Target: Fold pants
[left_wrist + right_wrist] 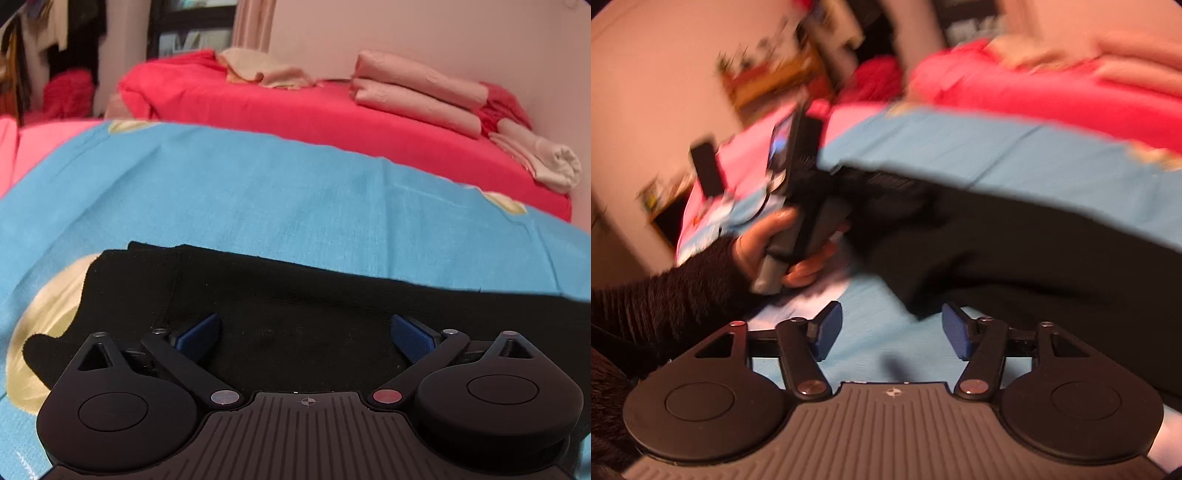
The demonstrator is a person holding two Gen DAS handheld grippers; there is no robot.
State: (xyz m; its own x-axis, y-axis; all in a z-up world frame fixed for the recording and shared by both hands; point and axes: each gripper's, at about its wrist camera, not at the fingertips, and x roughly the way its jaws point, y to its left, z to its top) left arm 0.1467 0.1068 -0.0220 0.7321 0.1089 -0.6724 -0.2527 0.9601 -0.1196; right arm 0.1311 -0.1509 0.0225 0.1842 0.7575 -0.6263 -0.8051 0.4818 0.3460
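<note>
Black knit pants (pixel 295 295), soft and matte, lie flat as a long band on the smooth blue sheet (pixel 258 192), their long axis running side to side just ahead of the left tongs (pixel 306 334). Those tongs stand open over the dark cloth, blue pads clear of it. The right tongs (pixel 892 330) stand open too, empty, over blue sheet with a pants corner just ahead; the view is blurred.
</note>
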